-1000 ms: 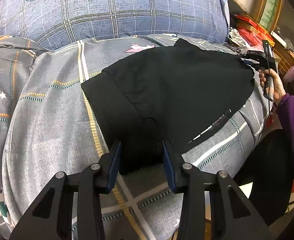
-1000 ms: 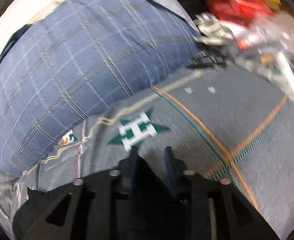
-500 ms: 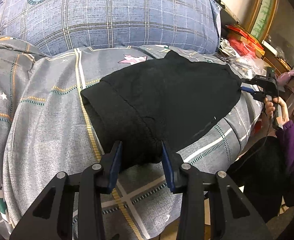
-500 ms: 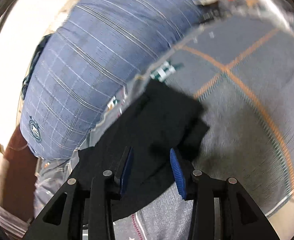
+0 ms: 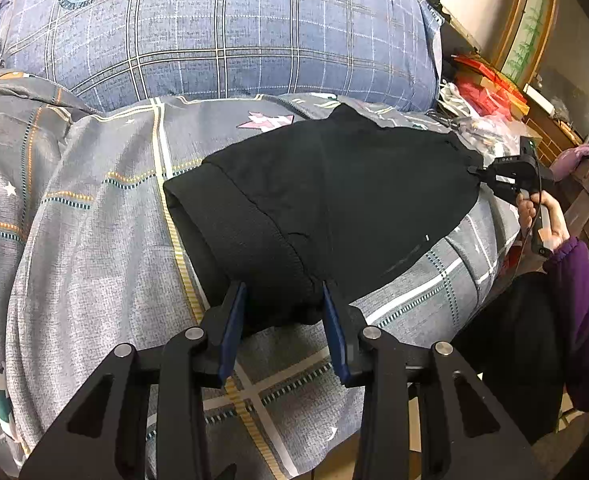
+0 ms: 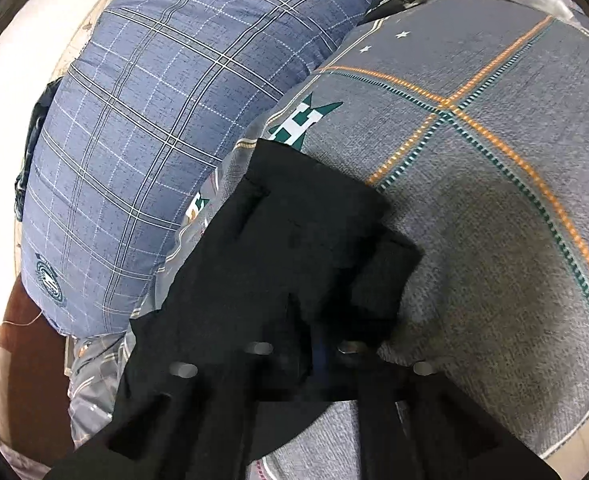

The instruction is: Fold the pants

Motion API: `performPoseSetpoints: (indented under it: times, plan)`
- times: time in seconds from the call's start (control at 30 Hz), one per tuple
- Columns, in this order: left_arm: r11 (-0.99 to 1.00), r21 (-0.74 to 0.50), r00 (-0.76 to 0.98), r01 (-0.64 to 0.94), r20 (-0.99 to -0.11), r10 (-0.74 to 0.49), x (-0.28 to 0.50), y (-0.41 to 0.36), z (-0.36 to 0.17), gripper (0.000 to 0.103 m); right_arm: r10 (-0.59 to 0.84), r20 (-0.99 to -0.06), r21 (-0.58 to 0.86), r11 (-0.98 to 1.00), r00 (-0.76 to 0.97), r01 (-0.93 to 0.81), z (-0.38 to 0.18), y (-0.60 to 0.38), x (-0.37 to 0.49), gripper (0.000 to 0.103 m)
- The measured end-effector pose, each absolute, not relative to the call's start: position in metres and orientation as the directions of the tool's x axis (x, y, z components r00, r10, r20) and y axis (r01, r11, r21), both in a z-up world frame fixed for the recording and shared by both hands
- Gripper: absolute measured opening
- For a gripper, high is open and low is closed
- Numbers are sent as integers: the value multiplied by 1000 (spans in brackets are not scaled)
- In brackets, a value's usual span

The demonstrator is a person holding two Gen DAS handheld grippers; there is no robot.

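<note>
The grey patterned bedspread [image 5: 94, 240] carries the black pants [image 5: 334, 208], lying doubled over in front of the blue plaid pillow [image 5: 214, 28], ribbed waistband nearest. The left gripper [image 5: 282, 312] is spread, straddling the waistband edge. The right gripper [image 6: 318, 344] looks blurred; it seems pinched on the pants' far hem.

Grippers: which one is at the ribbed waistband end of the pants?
The left gripper, its open blue pads straddling the pants' ribbed band; the right gripper is at the opposite edge.
</note>
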State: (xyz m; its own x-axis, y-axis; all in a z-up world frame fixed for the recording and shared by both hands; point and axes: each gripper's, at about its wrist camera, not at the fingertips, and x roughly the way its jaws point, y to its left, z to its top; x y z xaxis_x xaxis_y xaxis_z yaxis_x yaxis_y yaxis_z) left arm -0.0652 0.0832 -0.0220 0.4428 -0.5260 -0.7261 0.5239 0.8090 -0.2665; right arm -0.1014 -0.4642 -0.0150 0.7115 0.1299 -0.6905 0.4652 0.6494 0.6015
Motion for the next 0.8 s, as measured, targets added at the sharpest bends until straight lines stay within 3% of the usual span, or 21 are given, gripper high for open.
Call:
performPoseSetpoints:
  times: [0.17, 0.37, 0.43, 0.5, 0.53, 0.57, 0.7, 0.8]
  plan:
    - [799, -293, 442, 525, -708, -551, -66, 91, -19, 35, 111, -636, 625, 655, 764, 425, 2, -464, -122, 3]
    - [792, -272, 422, 547, -728, -541, -72, 92, -25, 35, 64, -739, 519, 690, 671, 505, -9, -459, -122, 3]
    - [818, -231, 431, 526, -757, -491, -70, 91, -30, 41, -1, -771, 439, 724, 636, 532, -5, -454, -118, 10]
    - [849, -203, 452, 488, -773, -444, -65, 95, -32, 41, -76, -795, 364, 733, 602, 574, -1, -452, -119, 25]
    - [852, -209, 458, 480, -769, -446, -64, 99, -31, 41, -99, -794, 357, 722, 600, 592, 1, -454, -122, 41]
    - [856, -221, 472, 468, -756, -453, -63, 105, -27, 41, -124, -782, 367, 700, 611, 612, 5, -458, -127, 48]
    - [859, -334, 537, 388, -675, -505, -58, 136, -10, 41, -257, -674, 340, 724, 692, 600, 32, -448, -138, 48]
    - [861, -355, 556, 365, -659, -507, -51, 129, -6, 46, -148, -635, 354, 817, 758, 456, 39, -415, -114, 48]
